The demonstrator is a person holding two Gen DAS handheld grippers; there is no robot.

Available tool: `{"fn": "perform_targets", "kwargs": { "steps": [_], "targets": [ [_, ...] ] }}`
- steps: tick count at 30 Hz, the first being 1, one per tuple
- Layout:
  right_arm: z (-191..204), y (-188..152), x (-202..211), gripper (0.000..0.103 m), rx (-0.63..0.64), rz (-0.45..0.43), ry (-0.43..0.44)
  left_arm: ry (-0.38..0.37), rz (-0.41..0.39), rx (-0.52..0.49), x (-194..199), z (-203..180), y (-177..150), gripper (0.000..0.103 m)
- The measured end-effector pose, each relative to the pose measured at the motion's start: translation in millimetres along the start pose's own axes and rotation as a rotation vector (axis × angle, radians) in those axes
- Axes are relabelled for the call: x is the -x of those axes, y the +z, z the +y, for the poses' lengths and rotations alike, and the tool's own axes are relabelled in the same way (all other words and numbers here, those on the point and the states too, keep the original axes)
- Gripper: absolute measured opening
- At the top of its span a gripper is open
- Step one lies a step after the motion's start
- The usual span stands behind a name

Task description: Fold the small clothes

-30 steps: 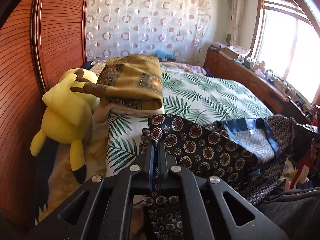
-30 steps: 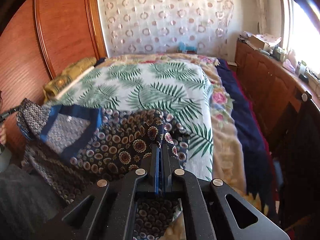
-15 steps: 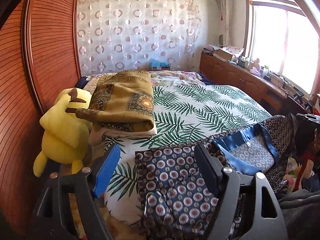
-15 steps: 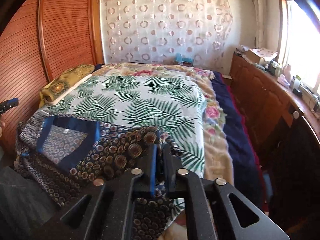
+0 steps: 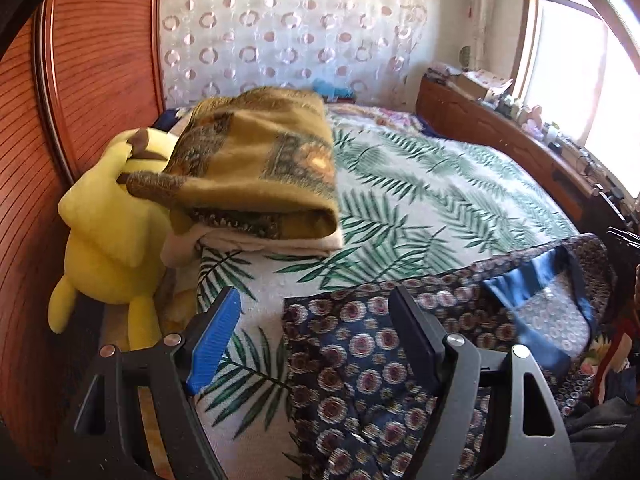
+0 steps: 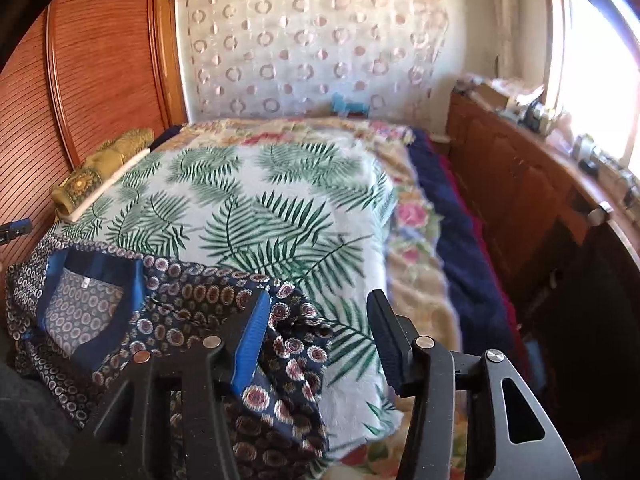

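A dark navy garment with round medallion print and a blue collar (image 5: 400, 360) lies spread at the near edge of the palm-leaf bedspread (image 5: 420, 184). It also shows in the right wrist view (image 6: 172, 312). My left gripper (image 5: 312, 332) is open and empty, its fingers either side of the garment's left corner. My right gripper (image 6: 316, 332) is open and empty, above the garment's right corner, which hangs over the bed edge.
A folded olive-gold blanket (image 5: 256, 168) sits at the left of the bed beside a yellow plush toy (image 5: 108, 232). A wooden headboard (image 5: 80, 80) is on the left. A low wooden cabinet (image 6: 520, 184) with clutter runs along the right under the window.
Both grippers were shut on the garment's corners a second ago. Both have let go and opened, and the garment now rests on the bed.
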State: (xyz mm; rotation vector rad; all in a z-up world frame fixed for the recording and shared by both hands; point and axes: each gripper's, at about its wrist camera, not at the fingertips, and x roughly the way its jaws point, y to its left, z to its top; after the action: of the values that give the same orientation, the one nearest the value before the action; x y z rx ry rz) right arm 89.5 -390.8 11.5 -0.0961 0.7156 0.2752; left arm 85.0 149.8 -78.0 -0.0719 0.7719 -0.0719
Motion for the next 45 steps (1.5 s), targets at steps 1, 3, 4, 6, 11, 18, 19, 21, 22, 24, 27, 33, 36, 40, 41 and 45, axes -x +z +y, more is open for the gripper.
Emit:
{"fn": "perform_targets", "kwargs": {
  "steps": [1, 3, 4, 6, 11, 18, 19, 21, 22, 24, 27, 33, 36, 40, 41, 45],
  "targets": [
    [-0.8, 1.7, -6.1, 0.052, -0.007, 0.01, 0.004, 0.004, 0.008, 0.002, -3.4, 1.3, -0.5, 0.077],
    [0.7, 4.4, -24.4, 0.052, -0.023, 0.033, 0.032, 0.003, 0.023, 0.006, -9.2, 4.2, -1.0, 0.077],
    [2.2, 6.3, -30.2, 0.052, -0.03, 0.034, 0.04, 0.003, 0.029, 0.008, -11.9, 5.4, -1.1, 0.077],
    [6.4, 10.1, -41.3, 0.052, -0.04, 0.039, 0.064, 0.003, 0.043, 0.014, -16.6, 7.5, -1.9, 0.077],
    [18.1, 11.2, -62.9, 0.052, -0.018, 0.084, 0.085, -0.012, 0.075, 0.022, -27.0, 7.5, -5.8, 0.077],
    [12.0, 12.9, -58.3, 0.052, -0.032, 0.067, 0.066, -0.032, 0.103, 0.027, -32.7, 7.0, -12.0, 0.077],
    [11.4, 14.0, -52.6, 0.053, -0.038, 0.051, 0.069, -0.033, 0.106, 0.028, -33.3, 7.2, -12.4, 0.077],
    [11.3, 15.5, -42.5, 0.057, -0.035, 0.019, 0.076, -0.035, 0.108, 0.028, -33.9, 6.5, -13.6, 0.077],
    [13.2, 15.4, -41.9, 0.063, -0.032, 0.012, 0.077, -0.037, 0.108, 0.027, -34.3, 6.1, -13.8, 0.075],
    [16.7, 11.9, -43.0, 0.068, -0.02, 0.02, 0.076, -0.04, 0.113, 0.025, -35.6, 4.4, -14.4, 0.072],
    [15.9, 6.0, -58.4, 0.068, -0.014, 0.069, 0.064, -0.054, 0.122, 0.022, -38.3, 1.6, -15.8, 0.061],
    [9.8, 0.3, -86.6, 0.068, -0.035, 0.153, 0.084, -0.11, 0.132, 0.028, -38.3, -0.2, -16.3, 0.043],
    [9.3, 4.9, -87.3, 0.064, -0.034, 0.166, 0.091, -0.14, 0.143, 0.037, -37.8, 0.3, -17.0, 0.021],
    [17.9, 7.8, -84.1, 0.015, 0.011, 0.18, 0.14, -0.132, 0.138, -0.004, -30.8, -11.0, -19.1, 0.009],
    [18.7, 7.2, -81.5, 0.014, 0.024, 0.173, 0.135, -0.121, 0.124, -0.007, -25.6, -14.2, -18.1, 0.009],
    [20.2, 13.2, -55.5, 0.011, 0.019, 0.093, 0.134, -0.193, 0.026, -0.024, 12.3, -24.8, -5.4, 0.008]
  ]
}}
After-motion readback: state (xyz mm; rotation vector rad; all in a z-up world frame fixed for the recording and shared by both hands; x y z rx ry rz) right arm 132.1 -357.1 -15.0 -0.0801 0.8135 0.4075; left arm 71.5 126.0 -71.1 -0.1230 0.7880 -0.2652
